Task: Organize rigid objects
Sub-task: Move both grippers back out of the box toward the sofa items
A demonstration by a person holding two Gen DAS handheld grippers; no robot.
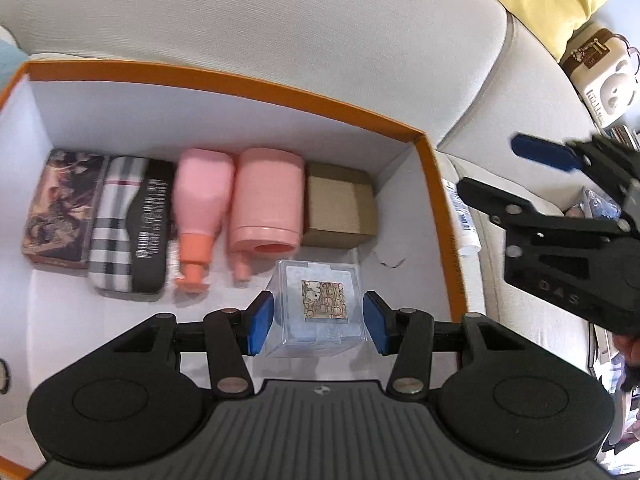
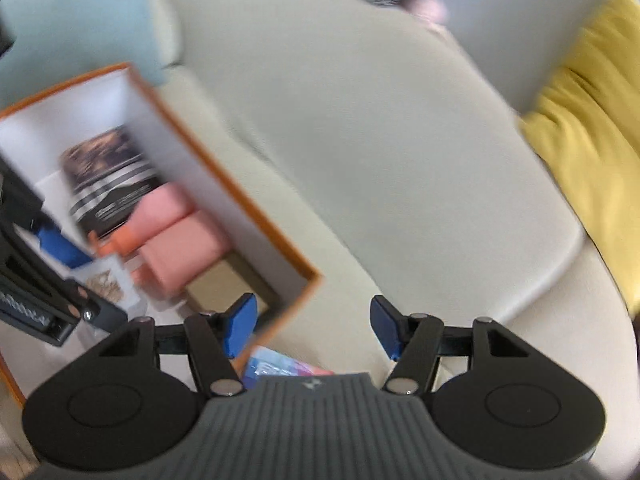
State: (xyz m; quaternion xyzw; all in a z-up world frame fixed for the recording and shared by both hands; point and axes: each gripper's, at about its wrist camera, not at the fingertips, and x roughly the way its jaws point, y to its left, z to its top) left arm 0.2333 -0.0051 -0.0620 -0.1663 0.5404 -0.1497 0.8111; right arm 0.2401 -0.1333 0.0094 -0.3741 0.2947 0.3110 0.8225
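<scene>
An orange-rimmed white box (image 1: 434,184) sits on a pale sofa. Inside, in a row: a patterned book-like box (image 1: 60,204), a plaid case (image 1: 116,224), a pink bottle (image 1: 200,208), a pink cylinder (image 1: 266,200) and a tan cardboard cube (image 1: 340,208). My left gripper (image 1: 318,322) is inside the box, its blue pads on both sides of a clear plastic cube (image 1: 318,312); a small gap shows at the right pad. My right gripper (image 2: 312,328) is open and empty above the sofa beside the box (image 2: 244,204); it also shows in the left wrist view (image 1: 560,184).
A yellow cushion (image 2: 588,152) lies at the right of the sofa. A white camera-like toy (image 1: 600,88) sits at the far right. A white tube (image 1: 464,216) lies outside the box's right wall. A colourful packet (image 2: 276,364) lies under my right gripper.
</scene>
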